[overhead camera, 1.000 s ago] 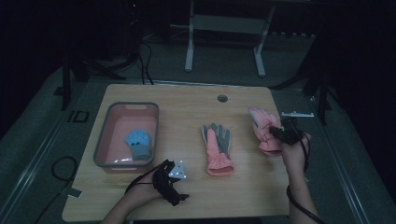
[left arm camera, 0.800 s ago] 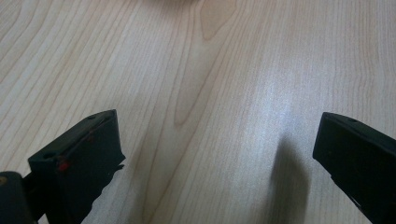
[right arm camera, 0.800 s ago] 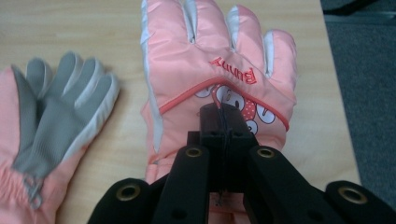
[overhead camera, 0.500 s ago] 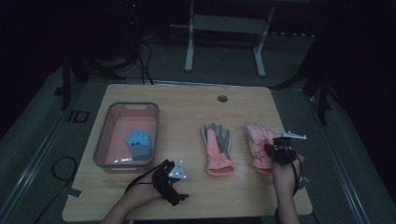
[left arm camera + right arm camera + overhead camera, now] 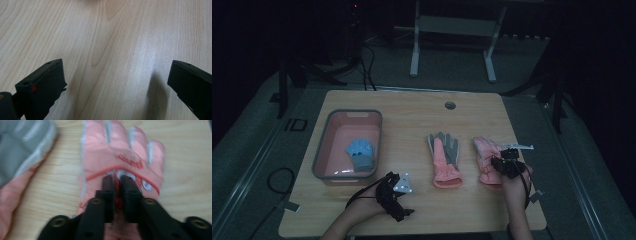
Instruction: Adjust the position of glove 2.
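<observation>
Tongs pinching pink glove, grey glove beside

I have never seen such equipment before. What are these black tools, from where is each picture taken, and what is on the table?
A person sits at a wooden table and holds a black two-jaw tool in each hand. One picture comes from a camera above the table. The other two come from small cameras that ride on the tools and look along their jaws.

The left hand-held gripper rests near the table's front edge, jaws wide apart, holding nothing. The right hand-held gripper is closed on a fold of the pink glove.

Beside that glove lies a second pink glove, its grey palm up. At the left stands a pink bin with a small blue glove inside.
</observation>
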The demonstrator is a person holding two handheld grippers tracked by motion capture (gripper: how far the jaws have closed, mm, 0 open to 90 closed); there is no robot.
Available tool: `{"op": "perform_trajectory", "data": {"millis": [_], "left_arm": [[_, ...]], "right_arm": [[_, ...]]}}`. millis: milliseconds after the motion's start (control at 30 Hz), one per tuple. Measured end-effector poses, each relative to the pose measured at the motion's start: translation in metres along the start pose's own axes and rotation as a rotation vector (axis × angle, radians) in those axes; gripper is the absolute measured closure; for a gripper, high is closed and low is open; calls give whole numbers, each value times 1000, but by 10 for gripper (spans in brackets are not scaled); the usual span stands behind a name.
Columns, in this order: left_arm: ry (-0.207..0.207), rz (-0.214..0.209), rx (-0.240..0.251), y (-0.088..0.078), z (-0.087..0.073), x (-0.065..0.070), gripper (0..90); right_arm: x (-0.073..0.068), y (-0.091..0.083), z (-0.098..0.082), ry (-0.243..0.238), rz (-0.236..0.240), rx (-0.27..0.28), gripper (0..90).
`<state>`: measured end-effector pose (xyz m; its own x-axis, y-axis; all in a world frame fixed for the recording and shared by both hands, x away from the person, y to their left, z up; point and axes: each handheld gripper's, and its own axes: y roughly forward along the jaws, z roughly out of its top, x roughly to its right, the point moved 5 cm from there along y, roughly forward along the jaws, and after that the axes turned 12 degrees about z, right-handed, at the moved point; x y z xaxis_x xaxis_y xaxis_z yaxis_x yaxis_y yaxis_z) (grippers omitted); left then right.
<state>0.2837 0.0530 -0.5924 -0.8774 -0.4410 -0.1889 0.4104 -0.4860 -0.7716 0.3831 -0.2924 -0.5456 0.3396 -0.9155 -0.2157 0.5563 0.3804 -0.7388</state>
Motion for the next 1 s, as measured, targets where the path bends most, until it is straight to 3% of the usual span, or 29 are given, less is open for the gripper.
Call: {"op": "perform_trajectory", "data": {"millis": [100,167,200,267,333,433,533,600,700,867,1000], "left_arm": [[3,0,-3,0,0,0,14],[3,2,2,0,1,0,14],[0,3,2,0,1,0,14],[-1,4,1,0,1,-1,14],[0,5,0,0,1,-1,14],[-1,6,-3,1,1,0,14],[2,5,-5,1,1,0,14],[2,6,-6,1,1,-1,14],[1,6,-6,1,1,0,14],[8,9,-8,1,0,0,14],[5,9,-8,1,0,-1,14]], "right_arm": [[4,-4,5,-72,31,1,680],[10,-7,8,-99,56,-25,654],[13,-9,9,-121,88,-27,631],[22,-14,12,-123,107,-35,611],[29,-19,17,-156,118,-38,574],[34,-23,20,-146,178,-44,548],[32,-15,14,-126,223,-60,497],[31,-9,10,-112,223,-56,483],[33,2,3,-131,168,-75,479],[35,10,-5,-118,213,-64,581],[28,12,-9,-194,201,-69,758]]}}
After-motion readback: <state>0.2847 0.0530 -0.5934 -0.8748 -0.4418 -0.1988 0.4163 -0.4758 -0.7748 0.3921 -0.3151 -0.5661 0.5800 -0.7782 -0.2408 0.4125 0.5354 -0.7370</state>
